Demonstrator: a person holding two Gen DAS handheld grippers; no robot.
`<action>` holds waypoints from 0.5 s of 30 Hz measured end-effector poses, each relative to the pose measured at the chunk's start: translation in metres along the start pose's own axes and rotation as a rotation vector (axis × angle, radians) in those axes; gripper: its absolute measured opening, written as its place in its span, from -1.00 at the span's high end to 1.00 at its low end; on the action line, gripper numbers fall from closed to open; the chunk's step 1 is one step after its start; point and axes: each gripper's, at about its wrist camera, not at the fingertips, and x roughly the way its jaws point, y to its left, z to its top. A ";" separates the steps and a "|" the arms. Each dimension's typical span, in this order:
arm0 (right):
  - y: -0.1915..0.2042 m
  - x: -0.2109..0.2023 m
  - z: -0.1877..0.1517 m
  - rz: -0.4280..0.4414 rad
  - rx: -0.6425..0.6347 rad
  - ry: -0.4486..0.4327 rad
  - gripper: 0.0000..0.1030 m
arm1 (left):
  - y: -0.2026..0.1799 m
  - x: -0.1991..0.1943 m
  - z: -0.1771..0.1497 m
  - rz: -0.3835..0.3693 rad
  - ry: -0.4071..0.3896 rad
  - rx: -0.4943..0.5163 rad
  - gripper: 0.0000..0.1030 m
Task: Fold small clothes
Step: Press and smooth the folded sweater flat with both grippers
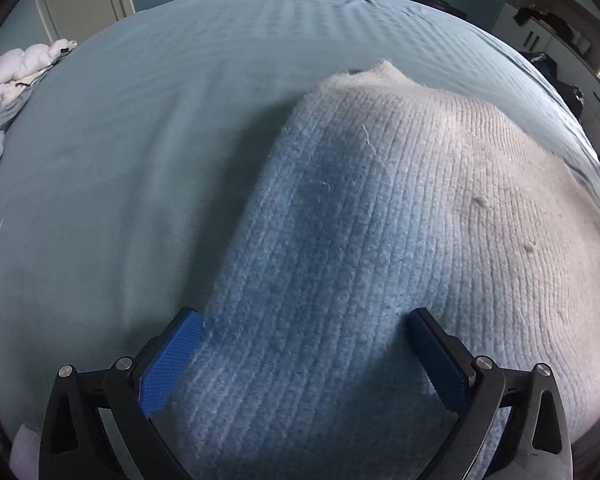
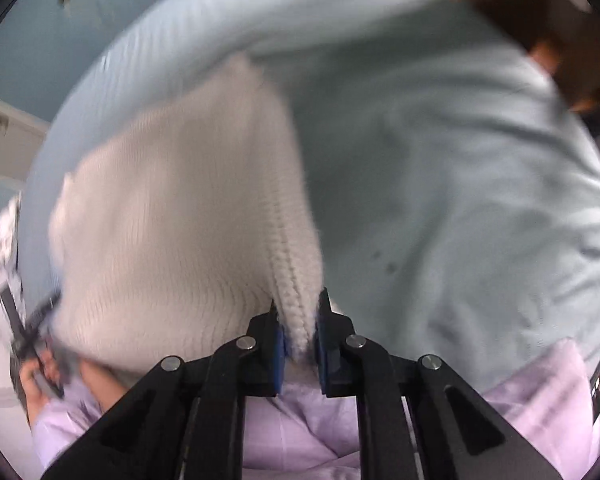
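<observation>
The white ribbed knit garment [image 1: 380, 208] is lying on the pale blue bed sheet [image 1: 140, 140], and in your left wrist view its long axis is running away from the camera, from the near edge between the fingers up to a small bunched peak at the far end, leaning slightly to the right. In your right wrist view the same knit [image 2: 172, 216] is stretching up and to the left from the gripper, its thick ribbed edge running straight back into the jaws; much of this view is blurred.

You are pointing both grippers steeply down at the bed. Your left hand [image 2: 40, 368] is showing at the lower left of the right wrist view, wrapped around its gripper handle beside the knit.

Your left gripper [image 1: 306, 322] is standing with its jaws wide apart. The blue pads [image 1: 172, 360] are straddling the near part of the knit, and the left fingertip is lying at the cloth's left edge without any pinch.

Your right gripper [image 2: 298, 312] is standing with its jaws narrow, pinching the ribbed edge between the blue pads. Your lilac sleeve [image 2: 296, 428] is showing beneath that gripper.
</observation>
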 end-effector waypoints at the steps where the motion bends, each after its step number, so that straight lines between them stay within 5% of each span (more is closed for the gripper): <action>1: -0.004 0.019 0.002 -0.025 0.013 0.076 0.85 | -0.002 0.000 0.000 0.007 -0.004 0.010 -1.00; 5: -0.007 0.058 0.010 -0.105 0.014 0.212 0.65 | -0.007 -0.002 0.005 0.046 -0.002 0.037 -1.00; 6: -0.009 0.055 0.012 -0.133 0.038 0.197 0.25 | -0.008 -0.006 0.006 0.059 0.000 0.038 -1.00; 7: -0.012 0.049 0.014 -0.166 0.065 0.172 -0.10 | -0.010 -0.011 0.007 0.073 -0.001 0.042 -1.00; 10: -0.013 0.003 0.015 -0.181 0.106 -0.025 -0.17 | -0.024 -0.043 0.010 0.121 -0.082 0.106 -1.00; 12: 0.002 -0.022 0.015 -0.187 0.062 -0.155 -0.36 | -0.041 -0.065 0.010 0.078 -0.154 0.177 -1.00; 15: 0.032 -0.037 0.012 -0.064 -0.052 -0.255 -0.48 | -0.070 -0.074 0.005 -0.068 -0.167 0.257 -1.00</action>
